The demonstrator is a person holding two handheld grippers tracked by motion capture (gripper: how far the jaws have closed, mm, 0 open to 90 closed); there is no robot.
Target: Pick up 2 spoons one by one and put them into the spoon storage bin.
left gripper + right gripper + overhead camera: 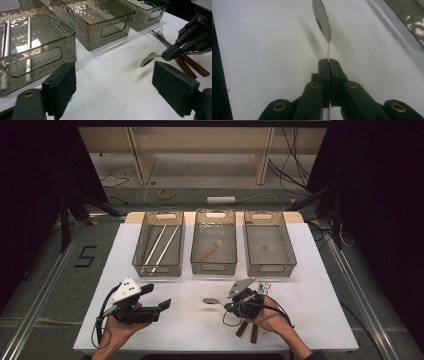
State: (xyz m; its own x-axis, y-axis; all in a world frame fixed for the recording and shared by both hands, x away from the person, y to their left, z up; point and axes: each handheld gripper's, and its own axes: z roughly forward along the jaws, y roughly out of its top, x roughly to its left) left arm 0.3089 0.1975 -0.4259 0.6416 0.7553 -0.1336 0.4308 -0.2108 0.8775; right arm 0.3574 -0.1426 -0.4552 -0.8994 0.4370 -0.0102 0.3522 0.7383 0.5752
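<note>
Your right gripper (226, 306) has its jaws pressed together on the thin neck of a spoon (211, 301), pinching it edge-on — in the right gripper view the spoon's bowl (322, 18) stands out ahead of the jaw tips, above the white table (267, 50). In the high view the spoon hangs just left of that gripper, near the table's front middle, with its shadow below it. Your right hand (272, 320) rests on the table beside some wooden-handled cutlery (248, 329); in the left gripper view you can see the tines of forks (160, 33) there, with brown handles (192, 67) running under the right gripper.

Your left gripper (156, 297) sits at the front left, held in your left hand (117, 327), jaws spread wide with nothing between them — the left gripper view shows bare table in the gap.

Behind, three clear smoky bins stand in a row, close side by side. The left bin (159, 265) holds metal chopsticks (160, 245); the middle bin (214, 266) holds one wooden-handled utensil (211, 250), too small to tell which kind; the right bin (270, 267) has a bare floor.

On the floor left of the table you can read a black "5" (86, 256). No brand or label can be read on the bins or grippers.
</note>
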